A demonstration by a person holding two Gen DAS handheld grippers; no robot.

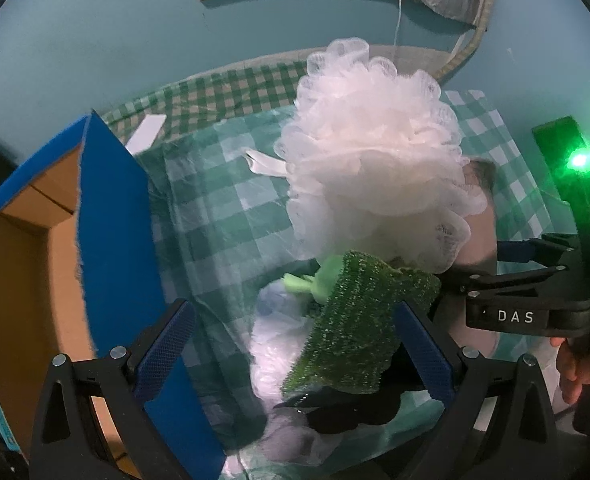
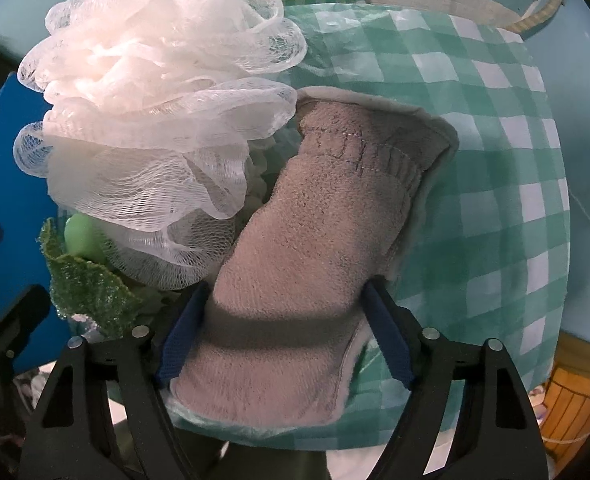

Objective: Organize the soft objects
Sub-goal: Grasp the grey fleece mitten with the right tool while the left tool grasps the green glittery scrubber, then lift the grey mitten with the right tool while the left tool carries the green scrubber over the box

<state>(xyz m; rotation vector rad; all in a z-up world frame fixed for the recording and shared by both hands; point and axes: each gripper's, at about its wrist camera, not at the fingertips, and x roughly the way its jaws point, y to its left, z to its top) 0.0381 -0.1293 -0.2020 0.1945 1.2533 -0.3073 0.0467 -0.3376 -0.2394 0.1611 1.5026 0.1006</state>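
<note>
- The grey cloth mitt (image 2: 315,248) lies flat on the green checked tablecloth (image 2: 495,168), its lower part between the right claw's (image 2: 285,336) two blue pads, which sit against its sides in a narrow grip.
- Just left of the mitt rests the white mesh bath puff (image 2: 155,92), touching its edge.
- Below the puff, left of the mitt, sits a green glittery scrubber (image 2: 91,288).
- The left claw (image 1: 295,356) stands wide; the scrubber (image 1: 355,328) lies between its pads, nearer the right one, and contact cannot be told.
- The puff (image 1: 375,160) is beyond the scrubber.
- A blue cardboard box (image 1: 115,220) stands left of the scrubber.
</note>
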